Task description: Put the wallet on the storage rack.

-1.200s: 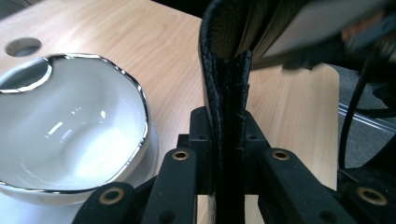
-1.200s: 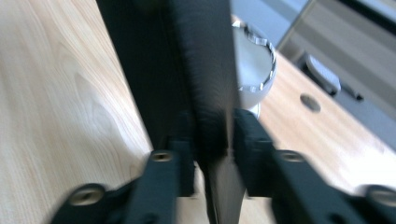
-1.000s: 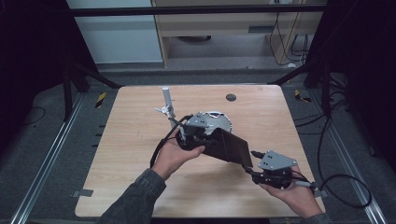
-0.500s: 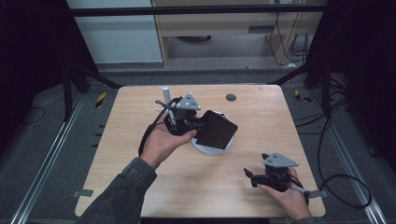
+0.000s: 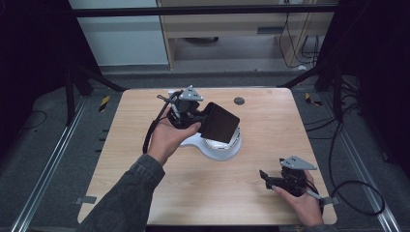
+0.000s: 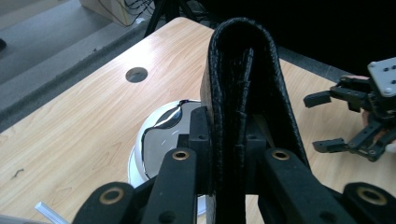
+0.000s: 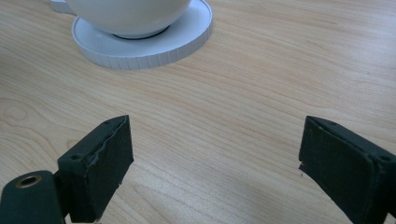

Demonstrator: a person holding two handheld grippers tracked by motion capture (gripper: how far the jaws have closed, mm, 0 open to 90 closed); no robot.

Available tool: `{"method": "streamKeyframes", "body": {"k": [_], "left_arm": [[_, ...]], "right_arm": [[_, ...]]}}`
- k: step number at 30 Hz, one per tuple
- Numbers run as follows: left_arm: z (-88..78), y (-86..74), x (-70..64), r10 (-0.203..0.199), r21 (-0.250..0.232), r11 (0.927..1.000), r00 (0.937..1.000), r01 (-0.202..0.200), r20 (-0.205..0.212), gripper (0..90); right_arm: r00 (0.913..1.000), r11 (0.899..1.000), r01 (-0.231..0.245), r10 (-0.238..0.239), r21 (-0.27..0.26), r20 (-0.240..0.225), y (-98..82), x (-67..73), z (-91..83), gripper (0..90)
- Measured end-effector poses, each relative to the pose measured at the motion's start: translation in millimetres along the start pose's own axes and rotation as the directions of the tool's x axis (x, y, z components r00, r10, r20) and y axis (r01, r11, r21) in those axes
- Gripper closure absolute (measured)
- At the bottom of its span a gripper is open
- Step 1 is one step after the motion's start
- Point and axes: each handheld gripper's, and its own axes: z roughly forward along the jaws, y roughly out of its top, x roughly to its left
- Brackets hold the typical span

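Fingers [image 6: 196, 154] pinch folded pebbled-leather wallet [image 6: 247, 79] (black, rounded fold).

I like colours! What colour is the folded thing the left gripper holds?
Black folded case, with a bumpy texture; left gripper view.

You work in a lab-like recording room: a bare wooden table [image 5: 203, 193] stands inside a dark metal frame [image 5: 203, 8], with cables [image 5: 345, 159] trailing over grey carpet [image 5: 43, 154].

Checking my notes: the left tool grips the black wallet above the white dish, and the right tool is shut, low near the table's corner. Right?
Not quite. The right tool is open, jaws wide apart with nothing between them, as the right gripper view shows. The left tool does grip the black wallet above the white dish.
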Motion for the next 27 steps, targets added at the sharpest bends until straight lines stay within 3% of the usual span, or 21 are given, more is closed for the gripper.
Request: {"method": "streamKeyframes", "body": {"k": [6, 11, 15, 27], "left_arm": [[10.0, -10.5, 3.7, -0.028, 0.004, 0.9996, 0.9996, 0.028, -0.007, 80.0], [17.3, -16.7, 3.3, -0.021, 0.015, 0.9997, 0.9992, 0.022, -0.035, 79.9], [20.9, -21.3, 5.0, -0.047, 0.006, 0.9989, 0.9987, 0.047, -0.02, 79.9], [24.7, -32.5, 4.9, -0.057, 0.017, 0.9982, 0.9983, 0.057, -0.014, 79.9]], "right_arm": [[1.0, 1.0, 0.0, 0.001, 0.009, -0.008, -0.6, 1.3, 0.7, 10.5], [0.9999, 1.0, 0.011, -0.011, 0.027, -0.011, -1.6, 3.3, 2.9, 10.7], [0.9999, 0.999, 0.014, -0.014, 0.031, -0.006, -2.2, 2.8, 3.5, 10.8], [0.9998, 0.999, 0.018, -0.018, 0.039, -0.008, -3.2, 3.2, 4.4, 11.0]]}}
